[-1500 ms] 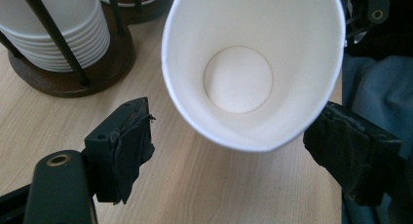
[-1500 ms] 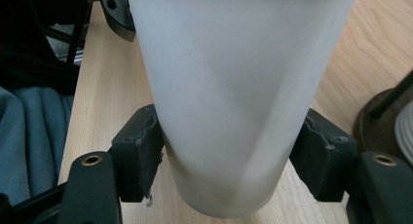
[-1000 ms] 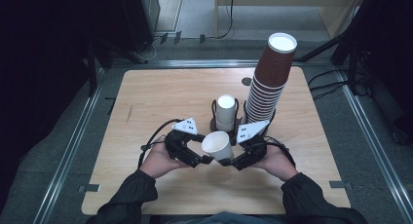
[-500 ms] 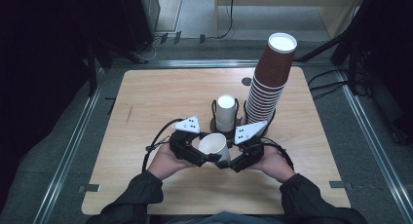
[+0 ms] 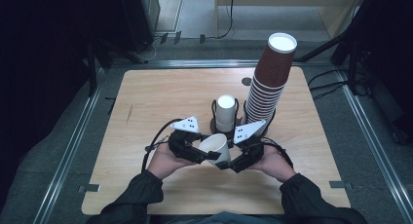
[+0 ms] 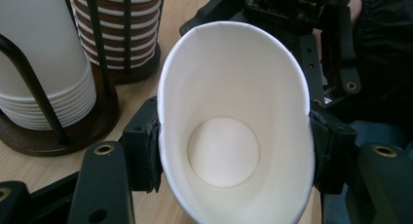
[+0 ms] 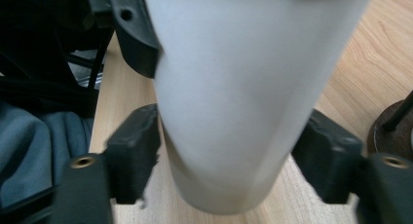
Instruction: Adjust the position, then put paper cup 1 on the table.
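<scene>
A hand-over of a single white paper cup (image 5: 215, 147) is in hand, above the near middle of the table (image 5: 146, 92). The left gripper (image 5: 203, 156) has just been closing its jaws and now clenches the cup near its rim; in the left gripper view the cup's mouth (image 6: 234, 112) is squeezed into an oval between the pads. The right gripper (image 5: 228, 163) has just been opening; in the right gripper view its jaws stand at either side of the cup's lower wall (image 7: 243, 107), the left pad still at the paper, the right pad apart from it, so it looks released.

Behind the hands, towards the middle of the table, stand a wire holder with a short stack of white cups (image 5: 225, 112) and, just right of it, a tall leaning stack of brown cups (image 5: 268, 83).

Judging by this, the next move calls for drawing the right gripper clear of the cup's base without dragging it, while the left holds without crushing the rim further.
</scene>
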A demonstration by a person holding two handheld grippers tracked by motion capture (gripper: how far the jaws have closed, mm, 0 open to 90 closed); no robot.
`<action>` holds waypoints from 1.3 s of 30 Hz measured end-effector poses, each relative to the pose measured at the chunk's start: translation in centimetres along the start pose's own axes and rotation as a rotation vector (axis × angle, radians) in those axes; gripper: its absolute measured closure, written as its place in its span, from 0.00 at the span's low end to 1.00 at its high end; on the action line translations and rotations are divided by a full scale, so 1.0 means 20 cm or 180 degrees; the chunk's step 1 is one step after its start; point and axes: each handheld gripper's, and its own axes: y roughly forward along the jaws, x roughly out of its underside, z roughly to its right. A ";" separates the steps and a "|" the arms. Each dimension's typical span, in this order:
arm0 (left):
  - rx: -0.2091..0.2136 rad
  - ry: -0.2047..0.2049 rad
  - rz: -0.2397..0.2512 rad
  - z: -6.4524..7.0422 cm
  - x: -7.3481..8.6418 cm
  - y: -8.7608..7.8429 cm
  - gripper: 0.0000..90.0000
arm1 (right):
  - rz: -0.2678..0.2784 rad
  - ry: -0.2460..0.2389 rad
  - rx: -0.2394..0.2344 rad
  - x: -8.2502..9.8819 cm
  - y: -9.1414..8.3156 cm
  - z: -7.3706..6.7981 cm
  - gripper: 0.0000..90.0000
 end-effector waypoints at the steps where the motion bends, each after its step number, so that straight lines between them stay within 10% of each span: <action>1: -0.0005 0.0004 0.0003 0.00 0.00 -0.01 0.40 | -0.0012 0.0032 -0.0019 0.00 0.00 0.00 0.26; 28: -0.0265 -0.0091 -0.0311 -0.08 0.05 -0.10 0.36 | -0.0242 0.0208 0.0758 0.06 -0.09 0.01 0.21; 39: -0.0424 -0.0188 -0.0313 -0.12 0.10 -0.16 0.36 | -0.0224 0.0237 0.0820 0.07 -0.11 0.02 0.21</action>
